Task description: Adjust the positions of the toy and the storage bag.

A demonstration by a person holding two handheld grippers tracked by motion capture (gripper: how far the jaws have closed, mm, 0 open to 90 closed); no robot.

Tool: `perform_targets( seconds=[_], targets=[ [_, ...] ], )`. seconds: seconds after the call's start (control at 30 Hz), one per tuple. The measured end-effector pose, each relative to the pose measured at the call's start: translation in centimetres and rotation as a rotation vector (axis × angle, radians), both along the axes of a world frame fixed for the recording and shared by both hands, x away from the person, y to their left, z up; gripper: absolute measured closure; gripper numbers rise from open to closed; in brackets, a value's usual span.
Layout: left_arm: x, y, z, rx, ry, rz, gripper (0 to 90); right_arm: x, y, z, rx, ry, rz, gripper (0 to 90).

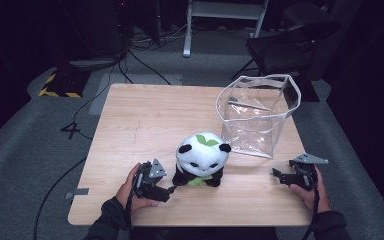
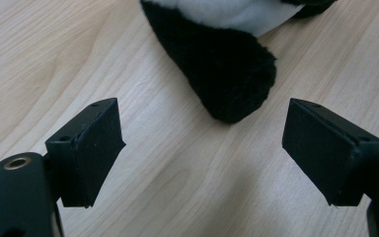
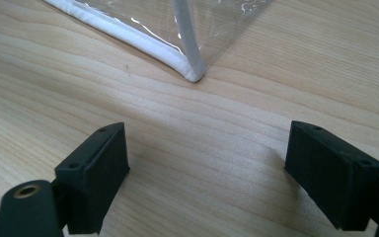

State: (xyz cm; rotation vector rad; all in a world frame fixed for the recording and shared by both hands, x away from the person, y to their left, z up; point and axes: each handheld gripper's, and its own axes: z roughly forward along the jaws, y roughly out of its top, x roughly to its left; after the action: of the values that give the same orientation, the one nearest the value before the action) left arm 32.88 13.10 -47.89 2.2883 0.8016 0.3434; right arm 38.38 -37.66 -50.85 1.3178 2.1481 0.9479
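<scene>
Pre-grasp, I'd say: plush panda (image 1: 201,161) sits near-centre on worktop (image 1: 145,120), left gripper (image 1: 172,189) fingers wide open, empty, just short of its leg; right gripper (image 1: 279,174) likewise open, empty near clear bag (image 1: 256,115); next: close on leg.

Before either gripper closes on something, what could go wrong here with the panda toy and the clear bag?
1. The left gripper is open, aimed at one black leg of the panda toy; gripped only there, the soft toy may droop or swing.
2. The clear bag stands open but looks thin and light; pushing the toy in could tip or slide it.
3. The right gripper is open short of the bag's white-trimmed corner, so nothing steadies the bag yet.
</scene>
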Motion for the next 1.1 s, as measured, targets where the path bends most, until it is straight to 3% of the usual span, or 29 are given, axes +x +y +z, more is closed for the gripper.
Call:
perform_targets(
  seconds=[0.67, 1.1],
  targets=[
    [0.8, -2.3, 0.8, -0.038, -0.027, -0.026, 16.0, 0.0, 0.0, 0.0, -0.001, -0.001, 0.0, 16.5],
    [2.5, -3.1, 0.6, -0.028, -0.047, 0.004, 15.9, 0.0, 0.0, 0.0, -0.001, 0.0, 0.0, 16.5]
  ],
)
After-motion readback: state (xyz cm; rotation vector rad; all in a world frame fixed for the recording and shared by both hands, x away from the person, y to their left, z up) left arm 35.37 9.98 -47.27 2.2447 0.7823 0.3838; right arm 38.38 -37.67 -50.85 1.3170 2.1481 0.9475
